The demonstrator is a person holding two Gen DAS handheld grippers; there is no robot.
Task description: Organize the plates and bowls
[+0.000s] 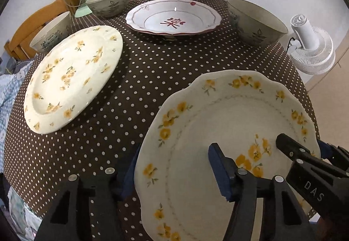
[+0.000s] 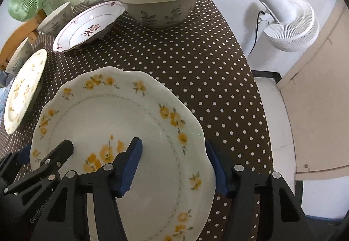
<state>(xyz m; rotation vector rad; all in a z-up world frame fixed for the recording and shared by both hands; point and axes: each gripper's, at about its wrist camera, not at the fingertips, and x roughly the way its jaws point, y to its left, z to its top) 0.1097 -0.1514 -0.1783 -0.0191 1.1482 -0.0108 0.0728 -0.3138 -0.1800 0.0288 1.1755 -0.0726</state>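
Left wrist view: the left gripper point(image 1: 176, 172) straddles the left rim of the scalloped plate point(image 1: 229, 132) at lower right, one finger over the plate, one outside it; whether its pads press cannot be told. A second plate point(image 1: 72, 77) lies at left, a red-patterned dish point(image 1: 174, 17) at top centre, bowls around.

Right wrist view: the right gripper point(image 2: 174, 166) straddles the same plate's right rim at lower centre; its grip cannot be told either. A large bowl point(image 2: 160, 4) stands at top centre on the dotted tablecloth point(image 2: 207, 70).

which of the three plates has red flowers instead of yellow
The deep plate at the far middle of the table, between two bowls. Its flower and rim line are red; the other two plates carry yellow blossoms.
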